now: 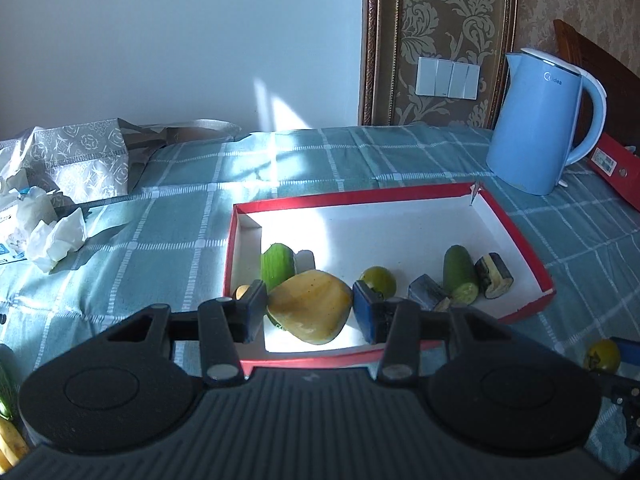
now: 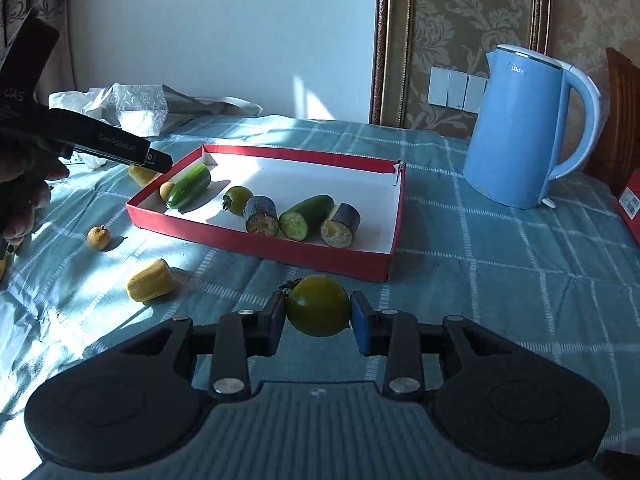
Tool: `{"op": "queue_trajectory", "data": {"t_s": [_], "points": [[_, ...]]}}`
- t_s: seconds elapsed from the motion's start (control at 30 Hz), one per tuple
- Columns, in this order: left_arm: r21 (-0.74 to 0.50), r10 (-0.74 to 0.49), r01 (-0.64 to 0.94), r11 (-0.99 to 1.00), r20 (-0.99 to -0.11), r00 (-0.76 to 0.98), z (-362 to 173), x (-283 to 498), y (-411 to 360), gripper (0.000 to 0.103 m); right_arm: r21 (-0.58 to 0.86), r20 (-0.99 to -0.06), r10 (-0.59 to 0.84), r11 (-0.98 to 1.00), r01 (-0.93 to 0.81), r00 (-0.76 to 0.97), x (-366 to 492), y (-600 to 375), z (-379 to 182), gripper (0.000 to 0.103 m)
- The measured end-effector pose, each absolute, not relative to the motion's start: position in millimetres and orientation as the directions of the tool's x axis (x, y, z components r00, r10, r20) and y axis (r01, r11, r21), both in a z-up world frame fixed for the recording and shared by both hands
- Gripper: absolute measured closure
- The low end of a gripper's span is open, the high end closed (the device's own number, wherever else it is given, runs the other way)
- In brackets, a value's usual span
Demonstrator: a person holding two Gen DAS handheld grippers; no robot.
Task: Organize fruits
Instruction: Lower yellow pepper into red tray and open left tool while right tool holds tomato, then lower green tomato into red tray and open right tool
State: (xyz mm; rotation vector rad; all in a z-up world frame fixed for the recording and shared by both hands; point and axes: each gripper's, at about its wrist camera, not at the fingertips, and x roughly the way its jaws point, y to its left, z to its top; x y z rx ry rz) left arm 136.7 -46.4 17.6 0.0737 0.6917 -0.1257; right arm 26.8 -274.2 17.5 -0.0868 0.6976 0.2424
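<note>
A pale blue wall (image 1: pixel 180 40) meets a framed panel of gold damask wallpaper (image 1: pixel 436 20) carrying a white switch plate (image 1: pixel 447 78). Sunlight streaks across the checked teal tablecloth (image 1: pixel 320 160) covering the table; a wooden chair (image 2: pixel 624 112) stands at right.

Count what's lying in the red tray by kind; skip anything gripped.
Cucumber pieces: 2
Eggplant pieces: 2
Green tomato: 1
Small tan fruit: 1
Total in red tray: 6

Banana (image 1: pixel 10 440) cut off at left edge, red folder (image 1: pixel 616 168) cropped at right, tissue-pack print unreadable
</note>
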Motion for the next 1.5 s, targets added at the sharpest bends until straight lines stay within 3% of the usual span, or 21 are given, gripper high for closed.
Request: {"op": "queue_trajectory", "data": {"t_s": [0.33,0.8,0.97,1.5], "points": [[0.036,-0.074,0.137,0.99,-0.689,0.721,-15,200,-63,0.06,0.007,-0.661,0.152,0.98,-0.197,0.735,38,-294,13,0.069],[0.036,-0.089,0.156,0.987,-0.691,0.717,-29,213,-71,0.059,0.016,-0.678,0.149,0.982,-0.187,0.719,46,-294,6,0.069],[0.052,-0.064,0.136,0.989,-0.684,0.726,-28,212,-70,0.04,0.023,-0.678,0.151,0.983,-0.184,0.719,46,-295,6,0.069],[0.061,-0.04,0.106,0.992,-0.662,0.748,-11,177,-59,0.026,0.033,-0.67,0.172,0.979,-0.202,0.722,44,-291,8,0.069]]}}
